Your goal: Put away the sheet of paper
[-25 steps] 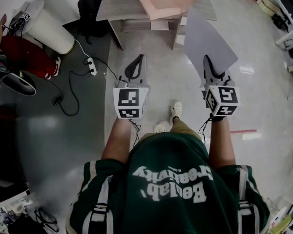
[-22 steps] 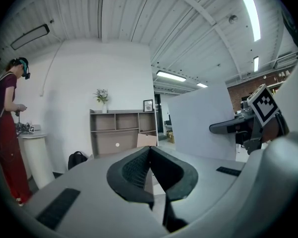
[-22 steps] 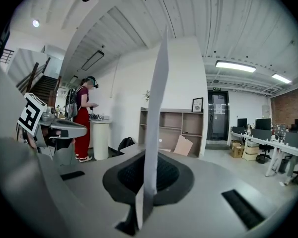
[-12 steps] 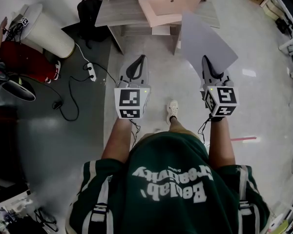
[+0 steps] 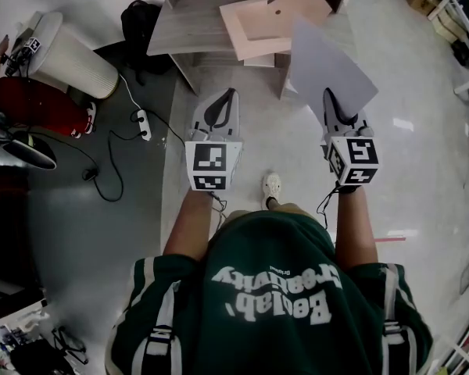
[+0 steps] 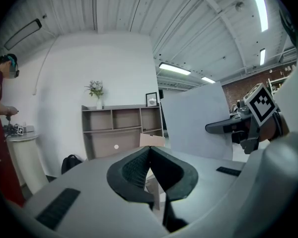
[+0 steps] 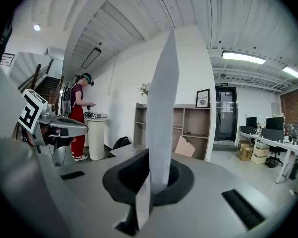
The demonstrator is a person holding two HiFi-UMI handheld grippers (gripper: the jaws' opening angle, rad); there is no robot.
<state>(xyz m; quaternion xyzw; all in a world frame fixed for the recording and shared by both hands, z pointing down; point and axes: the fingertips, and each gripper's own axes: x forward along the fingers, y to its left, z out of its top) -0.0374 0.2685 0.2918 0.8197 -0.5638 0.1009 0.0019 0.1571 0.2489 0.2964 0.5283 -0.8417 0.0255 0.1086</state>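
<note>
Paper (image 5: pixel 328 65) seems light and floppy, so my right tongs (image 5: pixel 329 94) pinch its bottom edge; my left tongs (image 5: pixel 227 94) rest closed, empty.

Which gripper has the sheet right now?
The right gripper: its jaws clamp the sheet of paper. The left gripper is shut on nothing.

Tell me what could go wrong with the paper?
The sheet of paper is pinched only at one edge by the right gripper, so it could flop or slip out. The left gripper is shut and empty, giving no support. Near the shelf, the sheet might catch on the leaning board.
</note>
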